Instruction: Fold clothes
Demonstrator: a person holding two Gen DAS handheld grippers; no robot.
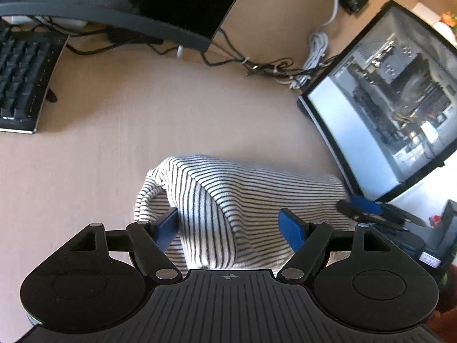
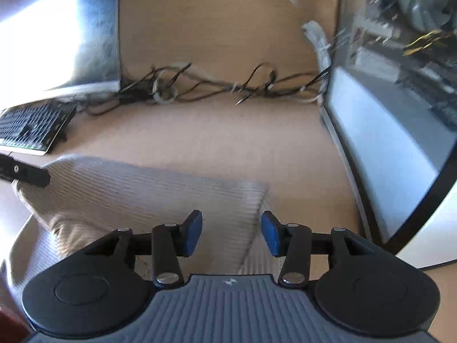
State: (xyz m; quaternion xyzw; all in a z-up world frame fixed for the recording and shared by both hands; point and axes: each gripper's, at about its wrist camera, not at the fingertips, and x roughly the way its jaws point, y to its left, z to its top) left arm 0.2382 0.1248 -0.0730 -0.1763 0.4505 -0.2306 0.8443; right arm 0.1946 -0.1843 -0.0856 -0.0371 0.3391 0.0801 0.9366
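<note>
Striped white-and-black knit garment [image 1: 228,200], bunched and partly folded, lying on a light tan wooden desk [image 1: 142,108], directly ahead of both tools. Left gripper [image 1: 231,228]: jaws spread wide, blue pads [image 1: 290,230] standing on either side of a raised fold of the cloth without pinching it; whether the pads touch the fabric cannot be told. Right gripper [image 2: 231,233]: jaws parted to a moderate gap, blue pads [image 2: 270,233] clear of each other, holding nothing; the garment's near right edge runs up between them, stripes smeared by motion blur in this view. Left edge of the right view: a black bar-shaped part [image 2: 25,173] overlapping the far corner of the garment. Far left on the desk: black computer keyboard [image 1: 22,80], tilted on its feet. Behind it: dark curved monitor [image 1: 128,5]. Along the back: tangle of black and white cables [image 2: 217,85], apart from the garment. Right side: computer tower case with a clear side panel [image 1: 394,94], internal boards visible, standing just beside the garment's right end.
</note>
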